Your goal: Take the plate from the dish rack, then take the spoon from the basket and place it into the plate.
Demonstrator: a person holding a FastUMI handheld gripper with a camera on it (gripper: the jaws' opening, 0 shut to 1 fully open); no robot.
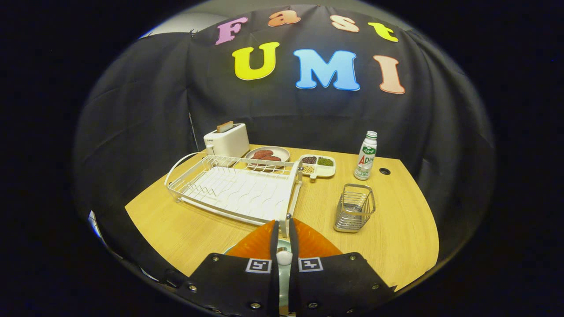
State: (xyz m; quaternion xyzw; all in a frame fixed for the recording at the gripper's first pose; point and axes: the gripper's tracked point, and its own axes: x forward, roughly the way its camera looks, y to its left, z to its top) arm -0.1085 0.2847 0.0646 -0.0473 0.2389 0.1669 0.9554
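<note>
The gripper (282,237) grasps a spoon (284,256) over the plate (231,249). Letting go while tilted could bounce it onto the table (396,229).

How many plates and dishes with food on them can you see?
2. The round plate with brown patties sits behind the dish rack, beside the toaster. The divided dish lies right of it.

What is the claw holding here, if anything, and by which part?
The claw is nearly closed on something small, white and rounded, above a pale round plate. What it is cannot be told.
</note>
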